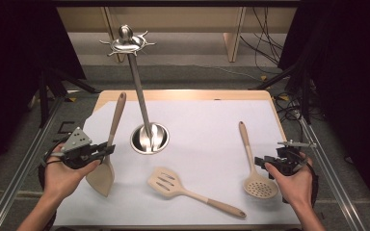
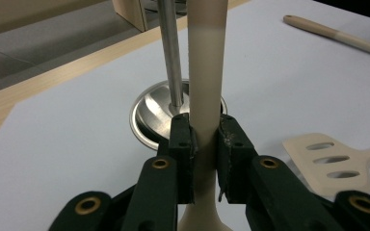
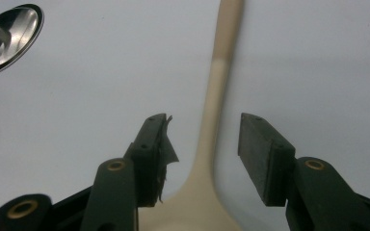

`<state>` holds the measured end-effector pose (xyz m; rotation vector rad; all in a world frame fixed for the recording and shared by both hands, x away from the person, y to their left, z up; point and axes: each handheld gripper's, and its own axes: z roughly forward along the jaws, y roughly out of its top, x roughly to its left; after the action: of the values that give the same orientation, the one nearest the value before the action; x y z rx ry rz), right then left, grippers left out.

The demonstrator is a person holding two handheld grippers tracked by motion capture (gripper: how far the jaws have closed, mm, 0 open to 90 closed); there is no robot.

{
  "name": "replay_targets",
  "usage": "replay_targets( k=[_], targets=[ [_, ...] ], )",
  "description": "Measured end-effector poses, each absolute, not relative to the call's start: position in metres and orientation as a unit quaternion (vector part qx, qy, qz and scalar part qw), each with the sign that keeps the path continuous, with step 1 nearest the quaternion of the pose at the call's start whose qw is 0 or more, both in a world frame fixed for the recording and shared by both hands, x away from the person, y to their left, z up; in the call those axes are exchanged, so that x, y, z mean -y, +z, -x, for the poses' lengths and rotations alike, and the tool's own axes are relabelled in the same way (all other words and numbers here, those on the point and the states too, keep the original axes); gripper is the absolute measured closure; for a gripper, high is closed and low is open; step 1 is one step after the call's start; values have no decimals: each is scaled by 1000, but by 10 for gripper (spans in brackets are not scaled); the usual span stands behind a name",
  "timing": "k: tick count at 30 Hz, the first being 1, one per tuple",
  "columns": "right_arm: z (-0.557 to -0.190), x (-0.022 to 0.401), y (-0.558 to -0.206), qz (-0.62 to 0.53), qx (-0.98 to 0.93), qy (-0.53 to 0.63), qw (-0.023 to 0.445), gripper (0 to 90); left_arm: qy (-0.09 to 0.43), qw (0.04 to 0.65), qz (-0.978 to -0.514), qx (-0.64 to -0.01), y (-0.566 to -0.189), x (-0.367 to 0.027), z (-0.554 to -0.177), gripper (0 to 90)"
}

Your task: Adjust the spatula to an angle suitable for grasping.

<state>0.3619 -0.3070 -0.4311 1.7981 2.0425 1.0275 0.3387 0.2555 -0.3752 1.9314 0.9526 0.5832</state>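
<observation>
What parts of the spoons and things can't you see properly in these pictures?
- Solid turner: in the left gripper view, the left gripper covers its neck and the bottom edge cuts off its blade.
- Skimmer: in the right gripper view, the bottom edge cuts off its holed head.
- Steel stand: in the left gripper view, the top edge cuts off its hooks.

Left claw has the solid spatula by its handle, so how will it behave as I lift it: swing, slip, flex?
The spatula will probably stay stiff, since its handle looks straight and rigid. Its broad blade sits below the left claw, so it may pivot blade-down. The smooth, round handle could slip or twist between the pads.
</observation>
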Motion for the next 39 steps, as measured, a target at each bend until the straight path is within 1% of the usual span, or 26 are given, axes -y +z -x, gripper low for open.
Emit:
replay_targets(
  k=[2, 7, 10, 11, 14, 16, 17, 24, 25, 26, 28, 32, 33, 34, 37, 39],
  targets=[
    [-361, 307, -430, -614, -698, 351, 112, 541, 236, 445, -774, -383, -375, -257, -338, 779],
    [-362, 311, -432, -599, -708, 352, 128, 542, 245, 454, -764, -389, -372, -257, -337, 779],
    [-363, 311, -433, -600, -707, 353, 128, 542, 250, 460, -757, -392, -370, -258, -337, 779],
    [-362, 310, -431, -608, -700, 355, 118, 542, 253, 459, -754, -396, -369, -258, -336, 780],
    [-362, 310, -431, -602, -702, 361, 120, 543, 255, 466, -748, -398, -368, -258, -335, 780],
    [-361, 307, -430, -617, -690, 360, 112, 543, 259, 469, -745, -397, -367, -258, -335, 780],
    [-363, 310, -432, -601, -701, 364, 120, 543, 259, 472, -743, -398, -366, -258, -335, 780],
    [-362, 312, -431, -603, -700, 362, 121, 543, 267, 486, -729, -402, -360, -257, -334, 779],
    [-362, 315, -433, -597, -707, 357, 127, 543, 268, 486, -728, -402, -359, -257, -334, 779],
    [-361, 312, -430, -610, -696, 363, 114, 543, 269, 489, -726, -402, -358, -257, -334, 779],
    [-362, 315, -433, -605, -700, 355, 129, 543, 271, 491, -723, -403, -356, -258, -333, 780],
    [-361, 315, -431, -605, -699, 361, 124, 543, 272, 495, -720, -403, -354, -258, -334, 780],
    [-361, 315, -432, -608, -698, 356, 130, 544, 272, 496, -718, -405, -353, -257, -334, 779],
    [-361, 314, -431, -615, -693, 355, 122, 544, 274, 498, -717, -403, -352, -257, -334, 779],
    [-360, 315, -431, -617, -691, 357, 118, 543, 275, 501, -714, -404, -349, -256, -334, 780],
    [-361, 316, -433, -612, -692, 361, 129, 544, 278, 503, -711, -404, -347, -256, -335, 779]
  ],
)
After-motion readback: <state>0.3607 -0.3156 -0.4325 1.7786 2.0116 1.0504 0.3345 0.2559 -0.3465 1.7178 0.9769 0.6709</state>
